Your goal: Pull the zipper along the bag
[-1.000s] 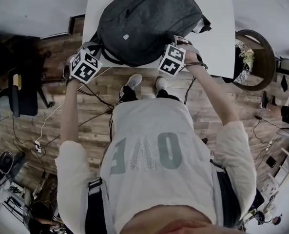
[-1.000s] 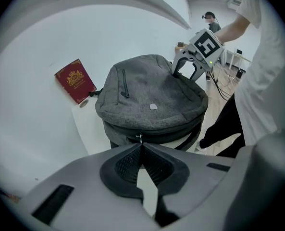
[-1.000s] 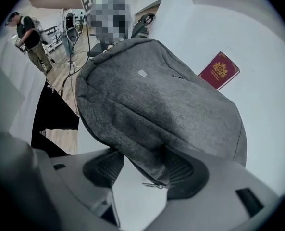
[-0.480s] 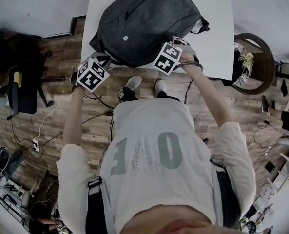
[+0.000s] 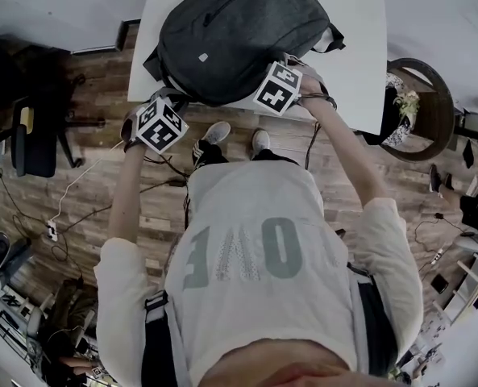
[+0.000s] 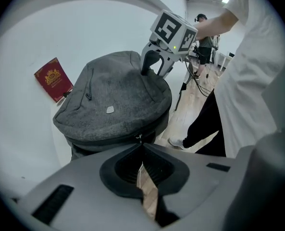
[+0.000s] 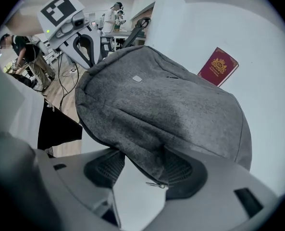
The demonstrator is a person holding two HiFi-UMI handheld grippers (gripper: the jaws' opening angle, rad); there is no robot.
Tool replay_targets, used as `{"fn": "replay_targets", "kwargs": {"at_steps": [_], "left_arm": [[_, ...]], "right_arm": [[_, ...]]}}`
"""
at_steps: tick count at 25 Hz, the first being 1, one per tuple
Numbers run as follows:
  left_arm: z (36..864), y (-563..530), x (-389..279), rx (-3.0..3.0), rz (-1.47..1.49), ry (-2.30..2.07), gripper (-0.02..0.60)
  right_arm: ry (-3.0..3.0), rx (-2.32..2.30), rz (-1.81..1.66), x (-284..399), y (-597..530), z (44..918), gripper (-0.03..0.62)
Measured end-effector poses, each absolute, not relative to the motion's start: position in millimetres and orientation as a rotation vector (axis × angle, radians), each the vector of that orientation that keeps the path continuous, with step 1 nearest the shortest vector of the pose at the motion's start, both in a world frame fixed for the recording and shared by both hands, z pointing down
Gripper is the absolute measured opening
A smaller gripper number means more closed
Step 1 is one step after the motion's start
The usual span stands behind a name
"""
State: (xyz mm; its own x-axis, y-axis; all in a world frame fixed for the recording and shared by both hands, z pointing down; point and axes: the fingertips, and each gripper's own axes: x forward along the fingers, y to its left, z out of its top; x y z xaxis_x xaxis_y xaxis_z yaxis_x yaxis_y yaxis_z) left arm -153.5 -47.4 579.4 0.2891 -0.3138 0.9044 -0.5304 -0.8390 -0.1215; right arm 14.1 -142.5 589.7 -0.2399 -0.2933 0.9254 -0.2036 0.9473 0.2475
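Observation:
A grey backpack (image 5: pixel 239 35) lies on the white table (image 5: pixel 359 47), its lower end hanging over the near edge. My left gripper (image 5: pixel 170 101) is at the bag's near left corner. In the left gripper view its jaws (image 6: pixel 141 146) are shut on the small metal zipper pull (image 6: pixel 139 137) of the dark zipper line round the bag (image 6: pixel 113 100). My right gripper (image 5: pixel 287 64) grips the bag's near right edge. In the right gripper view a fold of grey fabric (image 7: pixel 152 158) sits pinched between its pads (image 7: pixel 183 170), with a thin metal pull (image 7: pixel 157 184) hanging below.
A red passport-like booklet (image 6: pixel 53 78) lies on the table beyond the bag. A round wicker stand with a plant (image 5: pixel 420 95) is right of the table, and an office chair (image 5: pixel 29 147) is at the left. Cables run over the wooden floor (image 5: pixel 85 208).
My left gripper has moved to the right and nearer to me along the bag's near edge, jaws staying shut. The right gripper has kept its hold in place.

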Motion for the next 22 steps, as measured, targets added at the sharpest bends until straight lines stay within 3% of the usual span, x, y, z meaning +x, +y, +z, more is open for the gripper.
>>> {"fn": "replay_targets", "kwargs": {"at_steps": [6, 13, 22], "left_arm": [[578, -33, -129, 2.312, 1.456, -0.832, 0.028], [593, -28, -27, 2.283, 1.157, -0.919, 0.028], [598, -31, -20, 2.212, 1.097, -1.110, 0.028]], "right_arm": [[-1.835, 0.367, -0.099, 17, -141, 591, 0.265], [-1.863, 0.348, -0.141, 24, -145, 587, 0.262], [-1.981, 0.237, -0.207, 30, -136, 576, 0.264]]}}
